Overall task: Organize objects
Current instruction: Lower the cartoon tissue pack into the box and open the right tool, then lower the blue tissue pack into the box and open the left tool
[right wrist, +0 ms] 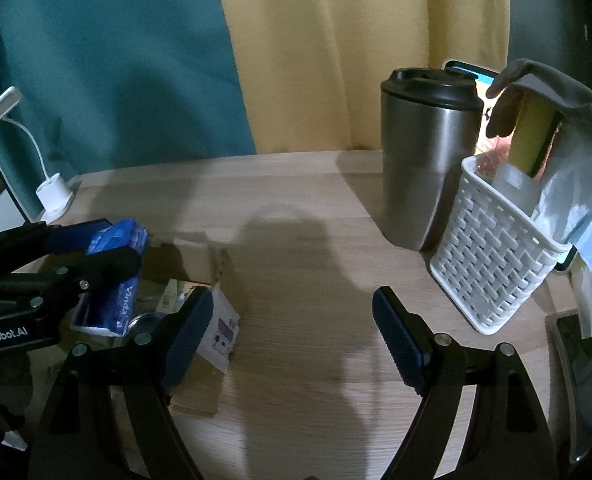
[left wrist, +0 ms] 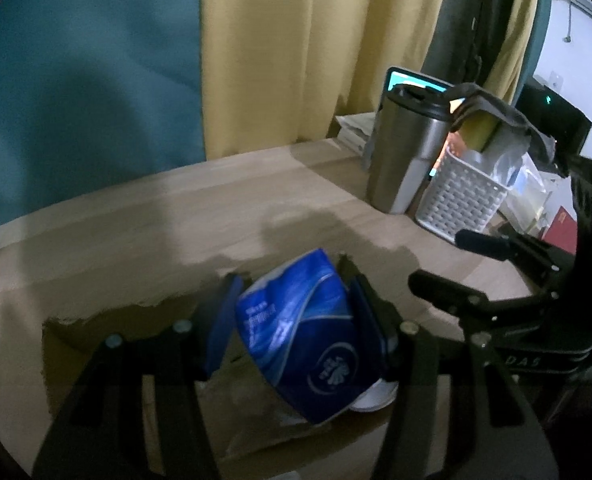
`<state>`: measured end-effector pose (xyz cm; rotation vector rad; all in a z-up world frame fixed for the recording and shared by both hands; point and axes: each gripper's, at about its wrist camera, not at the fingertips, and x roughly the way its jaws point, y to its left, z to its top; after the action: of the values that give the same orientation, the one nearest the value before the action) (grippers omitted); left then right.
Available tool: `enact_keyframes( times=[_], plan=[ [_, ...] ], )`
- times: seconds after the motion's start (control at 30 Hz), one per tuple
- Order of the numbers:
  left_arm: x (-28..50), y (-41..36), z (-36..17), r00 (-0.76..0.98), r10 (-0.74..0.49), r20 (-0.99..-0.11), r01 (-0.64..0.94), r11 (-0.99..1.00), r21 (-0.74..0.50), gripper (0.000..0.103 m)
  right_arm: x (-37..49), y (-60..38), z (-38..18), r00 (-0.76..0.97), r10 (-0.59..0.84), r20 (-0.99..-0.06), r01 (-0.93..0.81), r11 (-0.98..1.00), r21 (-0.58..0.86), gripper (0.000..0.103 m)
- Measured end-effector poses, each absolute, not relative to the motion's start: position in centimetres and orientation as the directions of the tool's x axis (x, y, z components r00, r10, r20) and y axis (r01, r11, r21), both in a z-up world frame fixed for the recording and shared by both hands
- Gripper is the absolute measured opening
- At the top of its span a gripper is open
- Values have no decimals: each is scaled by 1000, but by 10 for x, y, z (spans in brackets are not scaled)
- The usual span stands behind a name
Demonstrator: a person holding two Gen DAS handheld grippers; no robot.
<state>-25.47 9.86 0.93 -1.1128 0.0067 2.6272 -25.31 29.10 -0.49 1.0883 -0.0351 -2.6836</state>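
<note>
**Tissue pack in the grip, over the box; the rest of the desk not yet sorted**

The blue tissue pack (left wrist: pixel 308 332) sits low in the centre of the left wrist view, squeezed between the two blue pads of the left gripper (left wrist: pixel 296 316), whose jaws are clamped on its sides. It hangs over the open cardboard box (left wrist: pixel 107 328) with torn flaps at the lower left of that frame; whether it touches the box floor cannot be told. In the right wrist view the same pack shows at the left edge, above the box, where a small printed card (right wrist: pixel 221 332) and other paper items already lie.

The right gripper (right wrist: pixel 291 320) holds nothing: its jaws stand wide apart above bare wooden desk (right wrist: pixel 296 208) at the bottom centre of its frame.

Toward the upper right stand a steel tumbler (right wrist: pixel 424 152) with a black lid and, just beside it, a white woven basket (right wrist: pixel 492 264) stuffed with bags and a yellow item. A white charger with its cable (right wrist: pixel 53 194) rests at the far left.

By my reading the work is partway: some things are in the box, the pack is about to join them, and the tumbler and charger seem yet unplaced.
</note>
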Motion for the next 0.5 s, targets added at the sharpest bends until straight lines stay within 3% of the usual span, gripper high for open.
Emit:
enact_keyframes(
  times=[0.5],
  plan=[
    [-265,114,3,-637,285,-717,-299,-948,-112,58,-256,303,-9,-691,-216,-690,183,-975,122,84]
  ],
)
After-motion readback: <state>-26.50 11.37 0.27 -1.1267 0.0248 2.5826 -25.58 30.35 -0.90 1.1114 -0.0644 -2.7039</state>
